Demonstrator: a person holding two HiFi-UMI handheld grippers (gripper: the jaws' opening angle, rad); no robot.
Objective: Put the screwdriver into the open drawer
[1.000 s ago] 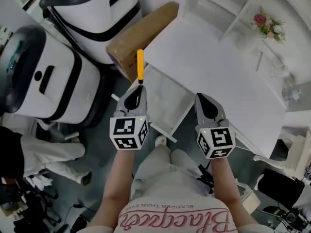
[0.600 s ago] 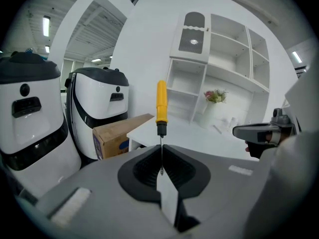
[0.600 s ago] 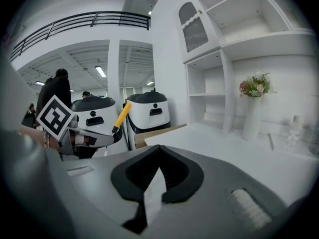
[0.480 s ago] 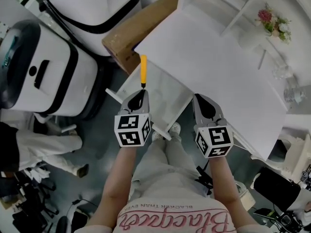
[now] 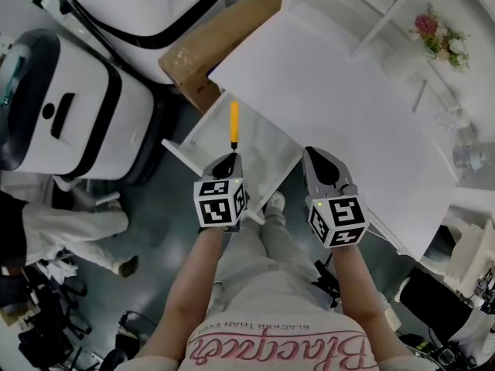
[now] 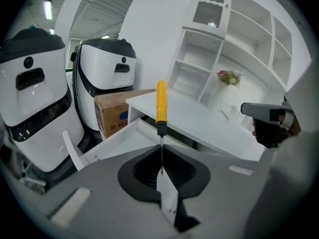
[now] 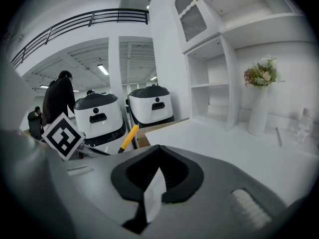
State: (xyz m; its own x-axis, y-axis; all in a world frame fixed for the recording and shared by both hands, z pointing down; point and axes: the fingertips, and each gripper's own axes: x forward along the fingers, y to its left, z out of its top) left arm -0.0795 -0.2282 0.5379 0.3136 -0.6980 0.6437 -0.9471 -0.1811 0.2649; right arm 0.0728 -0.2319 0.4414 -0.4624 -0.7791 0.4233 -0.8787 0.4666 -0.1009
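Observation:
A screwdriver [image 5: 233, 124] with a yellow handle and a thin metal shaft sticks out forward from my left gripper [image 5: 227, 163], which is shut on the shaft. In the left gripper view the screwdriver [image 6: 161, 102] stands up from the left gripper [image 6: 161, 158] over the open white drawer [image 6: 122, 136]. In the head view its handle hangs above the drawer [image 5: 193, 134], which is pulled out from under the white table [image 5: 348, 99]. My right gripper [image 5: 324, 166] is just to the right at the table's front edge, shut with nothing in it. The right gripper view shows the handle [image 7: 129, 136] at the left.
A cardboard box [image 5: 216, 49] lies beyond the drawer. Two large white machines [image 5: 69, 114] [image 5: 147, 6] stand at the left. White shelves and a vase of flowers [image 5: 437, 41] are at the table's far side. The person's legs are below the drawer's front.
My left gripper has sunk with the screwdriver, whose handle now hangs over the drawer instead of by the cardboard box. The right gripper has dropped slightly.

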